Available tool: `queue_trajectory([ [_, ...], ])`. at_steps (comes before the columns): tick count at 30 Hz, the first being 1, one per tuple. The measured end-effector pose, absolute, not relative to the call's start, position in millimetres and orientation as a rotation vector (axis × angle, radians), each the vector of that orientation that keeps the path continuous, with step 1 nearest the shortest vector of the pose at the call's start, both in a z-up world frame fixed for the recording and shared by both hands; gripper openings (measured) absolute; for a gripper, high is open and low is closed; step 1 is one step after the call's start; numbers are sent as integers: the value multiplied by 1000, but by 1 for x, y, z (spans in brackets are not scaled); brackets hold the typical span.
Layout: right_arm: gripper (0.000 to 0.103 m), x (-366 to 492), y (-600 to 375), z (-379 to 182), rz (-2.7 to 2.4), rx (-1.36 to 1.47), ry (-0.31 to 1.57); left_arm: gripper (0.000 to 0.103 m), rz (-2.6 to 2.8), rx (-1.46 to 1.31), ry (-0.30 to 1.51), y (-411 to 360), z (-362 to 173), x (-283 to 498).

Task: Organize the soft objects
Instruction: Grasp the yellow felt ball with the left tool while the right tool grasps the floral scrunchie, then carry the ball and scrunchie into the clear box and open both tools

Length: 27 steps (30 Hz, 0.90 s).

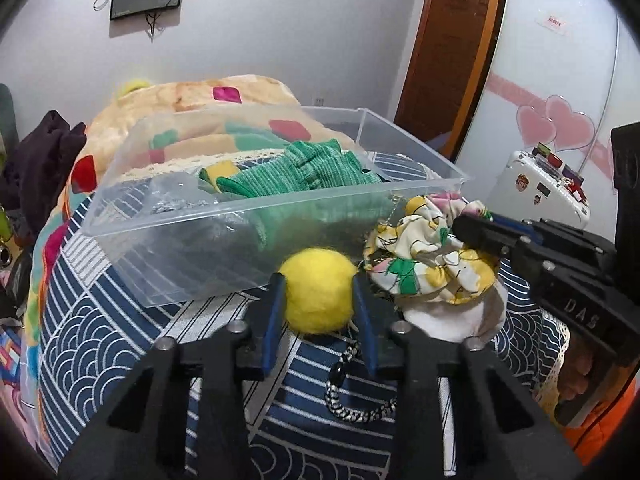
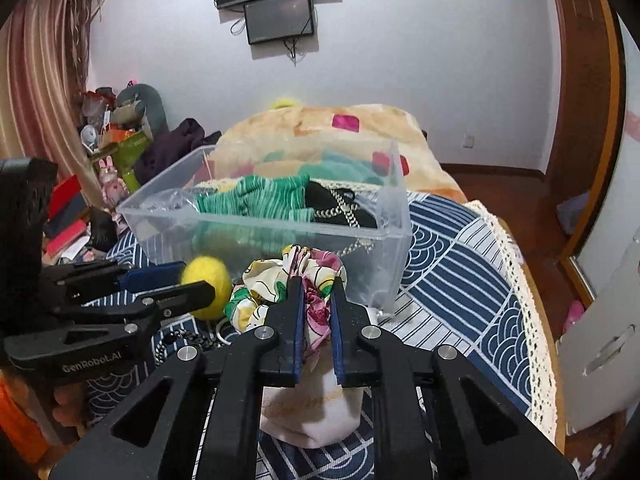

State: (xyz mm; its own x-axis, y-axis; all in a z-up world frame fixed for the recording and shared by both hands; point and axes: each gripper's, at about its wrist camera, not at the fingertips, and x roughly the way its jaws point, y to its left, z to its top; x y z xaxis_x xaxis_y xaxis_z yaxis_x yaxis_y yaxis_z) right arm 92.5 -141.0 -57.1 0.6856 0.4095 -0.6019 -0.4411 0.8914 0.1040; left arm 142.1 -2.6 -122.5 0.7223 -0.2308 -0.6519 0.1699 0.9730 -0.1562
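I hold tongs in each hand, over a bed with a blue and white cover [image 2: 460,264]. My left tongs [image 1: 318,300] squeeze a fuzzy yellow ball [image 1: 318,294], one blue pad on each side of it. My right tongs [image 2: 316,300] pinch a flowery scrunchie [image 2: 296,280], and the pads sit close together on the bunched cloth. Under the scrunchie there is a white pouch [image 2: 316,416] on the bed. The clear box [image 1: 168,248] is straight ahead of both tongs, just past the ball and the scrunchie, and its near wall stands between them and the inside. Its long side runs left to right in front of me. Green knit cloth [image 1: 288,176] is already in it, and so is something black with a chain [image 2: 340,204]. A black and white cord [image 1: 352,396] lies on the bed below the ball. I think both soft things need to go up and over that near wall, then down inside. The ball looks a bit closer to the wall, so my left hand may have the shorter trip.
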Motion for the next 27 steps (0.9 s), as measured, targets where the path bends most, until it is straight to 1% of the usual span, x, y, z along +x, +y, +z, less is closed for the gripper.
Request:
queue_trajectory([
  [3, 10, 90, -144, -50, 479, -47, 643, 8, -227, -112, 718, 6, -116, 136],
  [7, 10, 86, -147, -41, 482, -41, 612, 8, -219, -133, 713, 15, -109, 131],
  [9, 10, 84, -148, -37, 483, -40, 598, 10, -229, -143, 736, 16, -110, 134],
  [10, 10, 83, -149, -35, 482, -38, 590, 16, -236, -147, 748, 15, -111, 136],
  [11, 10, 82, -150, -33, 481, -36, 583, 26, -241, -151, 759, 14, -113, 138],
  [12, 10, 81, -150, -31, 480, -35, 576, 31, -243, -152, 767, 11, -115, 140],
  [13, 10, 81, -151, -30, 478, -33, 571, 40, -239, -148, 770, 8, -116, 141],
  [14, 10, 81, -152, -28, 477, -30, 567, 46, -232, -138, 775, 4, -117, 143],
  [15, 10, 81, -152, -27, 476, -27, 562, 47, -230, -132, 778, 2, -118, 143],
  [20, 10, 83, -157, -23, 467, -12, 544, 47, -209, -97, 833, -11, -129, 159],
  [21, 10, 83, -157, -23, 465, -9, 542, 47, -201, -89, 841, -12, -132, 162],
  [22, 10, 83, -159, -23, 464, -6, 540, 44, -197, -83, 850, -13, -135, 163],
  [27, 10, 86, -160, -24, 455, 3, 539, 43, -181, -65, 792, -9, -128, 150],
])
